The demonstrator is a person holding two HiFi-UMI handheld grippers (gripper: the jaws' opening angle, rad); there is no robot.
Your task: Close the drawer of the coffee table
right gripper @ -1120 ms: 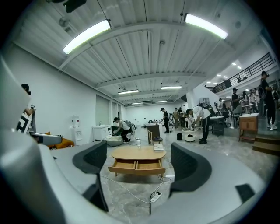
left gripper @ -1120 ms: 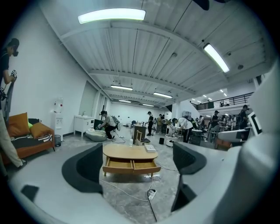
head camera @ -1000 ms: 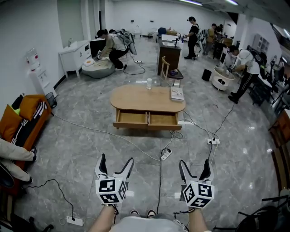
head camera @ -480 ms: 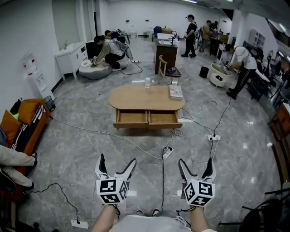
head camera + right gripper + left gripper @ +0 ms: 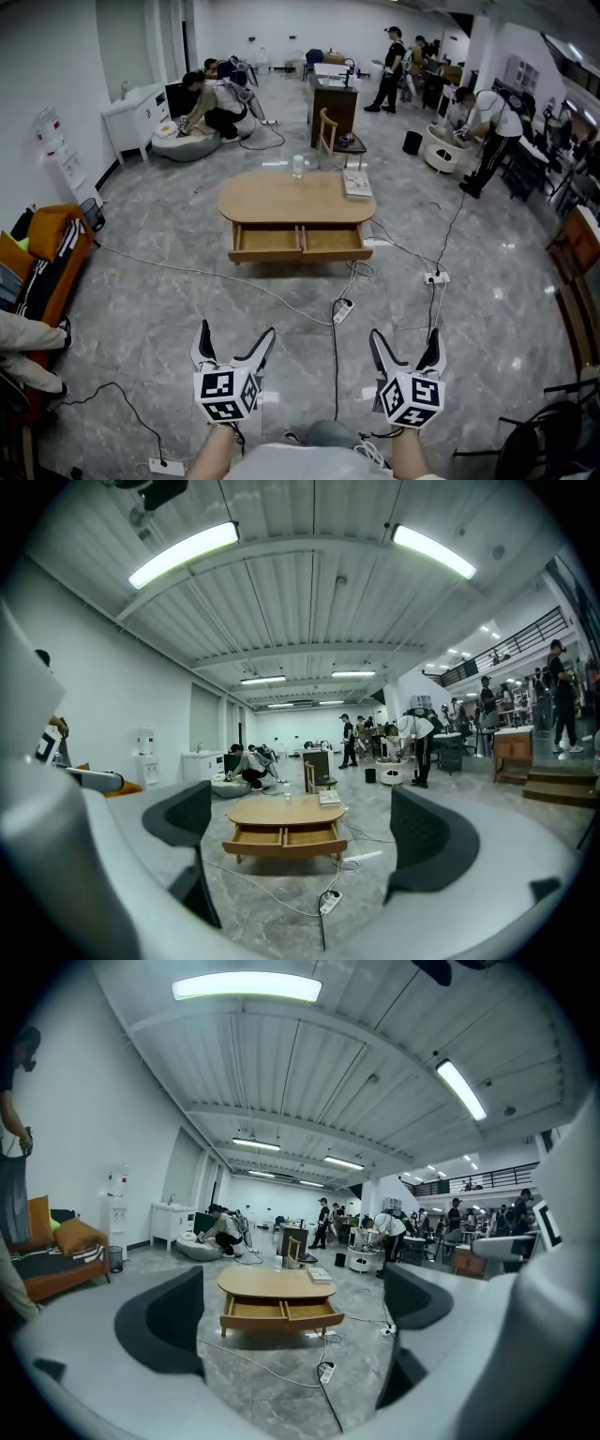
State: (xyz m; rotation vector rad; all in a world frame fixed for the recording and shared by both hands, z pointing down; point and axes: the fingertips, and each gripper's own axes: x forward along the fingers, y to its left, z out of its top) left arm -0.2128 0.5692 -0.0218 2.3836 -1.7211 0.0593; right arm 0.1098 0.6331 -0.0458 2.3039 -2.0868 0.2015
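Note:
The oval wooden coffee table (image 5: 295, 199) stands on the marble floor well ahead of me. Its double drawer (image 5: 300, 244) is pulled out toward me and looks empty; the drawer (image 5: 281, 1312) also shows straight ahead in the left gripper view, and the drawer (image 5: 284, 838) in the right gripper view. My left gripper (image 5: 233, 333) and right gripper (image 5: 404, 336) hang side by side near the bottom of the head view, far short of the table. Both have just been opening their jaws and stand open, with nothing between them.
Black and white cables cross the floor between me and the table, with a power strip (image 5: 343, 311) and another power strip (image 5: 433, 277). A glass (image 5: 298, 167) and a book (image 5: 357, 184) sit on the tabletop. An orange sofa (image 5: 47, 253) lines the left wall. Several people work at the back.
Both grippers' jaws have spread a little wider. The left gripper has drifted slightly down and left. The table now sits a bit further left and higher in the head view.

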